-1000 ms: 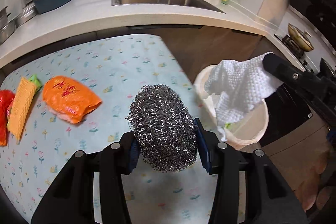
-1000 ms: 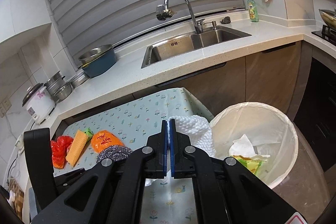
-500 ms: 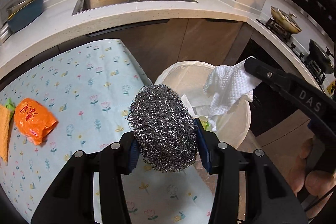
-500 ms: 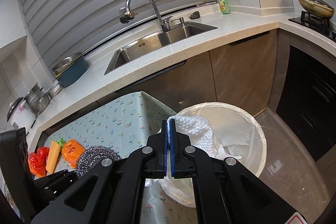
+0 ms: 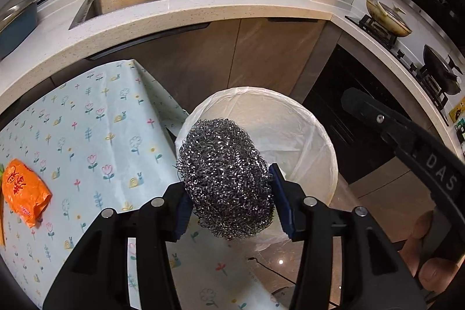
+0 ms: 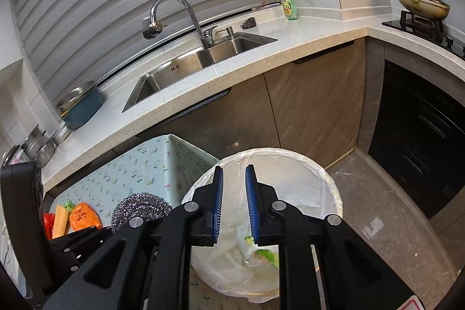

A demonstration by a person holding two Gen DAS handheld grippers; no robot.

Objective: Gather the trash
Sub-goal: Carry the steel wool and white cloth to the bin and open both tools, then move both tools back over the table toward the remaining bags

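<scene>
My left gripper [image 5: 229,193] is shut on a steel wool scourer [image 5: 226,176] and holds it over the near rim of the white-lined trash bin [image 5: 290,118]. The scourer also shows in the right wrist view [image 6: 139,208]. My right gripper [image 6: 234,199] is open and empty above the bin [image 6: 319,179]. White cloth and paper [image 6: 232,254] lie inside the bin with a green scrap [image 6: 266,254]. An orange wrapper [image 5: 24,191] lies on the flowered tablecloth [image 5: 96,141] at the left.
A yellow sponge [image 6: 59,220] and a red wrapper [image 6: 48,221] lie beside the orange wrapper [image 6: 84,217]. The counter with sink [image 6: 189,63], dish soap [image 6: 287,2] and stove with pan [image 6: 421,5] runs behind. Cabinets stand close behind the bin.
My right gripper has opened and the white cloth it held has dropped into the bin. My left gripper has carried the scourer right, from over the table to over the bin.
</scene>
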